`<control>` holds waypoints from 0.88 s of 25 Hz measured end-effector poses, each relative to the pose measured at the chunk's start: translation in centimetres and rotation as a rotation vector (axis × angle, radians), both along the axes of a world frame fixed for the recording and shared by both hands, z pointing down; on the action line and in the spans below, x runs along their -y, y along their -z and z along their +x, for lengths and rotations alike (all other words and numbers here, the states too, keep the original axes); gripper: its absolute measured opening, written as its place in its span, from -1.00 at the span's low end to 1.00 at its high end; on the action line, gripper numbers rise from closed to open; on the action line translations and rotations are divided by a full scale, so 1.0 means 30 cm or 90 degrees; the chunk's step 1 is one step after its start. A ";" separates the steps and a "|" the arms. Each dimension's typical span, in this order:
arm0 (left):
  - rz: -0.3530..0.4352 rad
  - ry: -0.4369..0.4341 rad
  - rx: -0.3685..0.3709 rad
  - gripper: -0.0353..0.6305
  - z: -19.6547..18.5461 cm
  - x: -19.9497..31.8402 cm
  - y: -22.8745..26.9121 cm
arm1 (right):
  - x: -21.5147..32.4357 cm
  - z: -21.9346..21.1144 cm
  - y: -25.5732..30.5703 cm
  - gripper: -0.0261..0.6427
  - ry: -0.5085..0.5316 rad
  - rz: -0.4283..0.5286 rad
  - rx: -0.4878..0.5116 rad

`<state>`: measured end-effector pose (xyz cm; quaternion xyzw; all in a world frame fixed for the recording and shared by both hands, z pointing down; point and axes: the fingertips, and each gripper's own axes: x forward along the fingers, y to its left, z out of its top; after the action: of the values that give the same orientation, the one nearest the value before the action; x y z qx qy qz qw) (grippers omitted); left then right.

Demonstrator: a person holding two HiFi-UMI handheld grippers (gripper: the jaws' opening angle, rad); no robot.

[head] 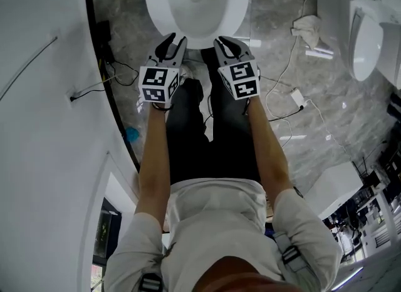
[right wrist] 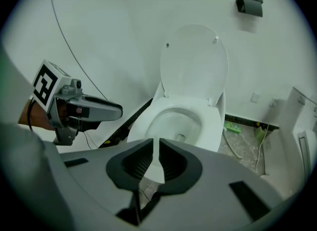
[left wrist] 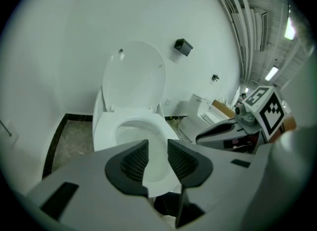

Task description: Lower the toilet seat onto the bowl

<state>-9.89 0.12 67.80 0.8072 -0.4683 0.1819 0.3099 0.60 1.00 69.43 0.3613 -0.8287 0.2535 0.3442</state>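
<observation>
Approach step: white oval plastic toilet seat (right wrist: 194, 64) stands upright against the wall, above white ceramic bowl (head: 155, 5). Left tool (left wrist: 157, 148) open and empty. Right tool (right wrist: 156, 148) barely parted, also empty. Next move: reach up to the seat's top edge and tip it forward.

No word, number or brand is legible in any view. The only signs are black-and-white square code markers on the left cube (head: 156, 84) of the left gripper (head: 173, 43) and the right cube (head: 240, 79) of the right gripper (head: 225, 43), at head view centre.
</observation>
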 end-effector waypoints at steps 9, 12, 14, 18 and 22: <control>0.110 -0.015 0.029 -0.72 0.014 0.030 0.398 | 0.063 0.019 0.428 -0.84 -0.021 0.127 0.053; 0.142 -0.013 0.032 -0.77 0.021 0.047 0.545 | 0.075 0.027 0.596 -0.86 -0.020 0.168 0.076; 0.163 -0.015 0.032 -0.79 0.026 0.052 0.643 | 0.076 0.033 0.704 -0.86 -0.022 0.192 0.089; 0.199 -0.019 0.029 -0.80 0.035 0.051 0.830 | 0.074 0.049 0.899 -0.86 -0.023 0.228 0.106; 0.228 -0.019 0.025 -0.81 0.037 0.039 0.972 | 0.060 0.057 1.052 -0.86 -0.014 0.260 0.112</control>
<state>-8.77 -1.05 38.64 0.8525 -0.4872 0.1160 0.1495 2.30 -0.81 37.88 0.4089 -0.8857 0.1149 0.1875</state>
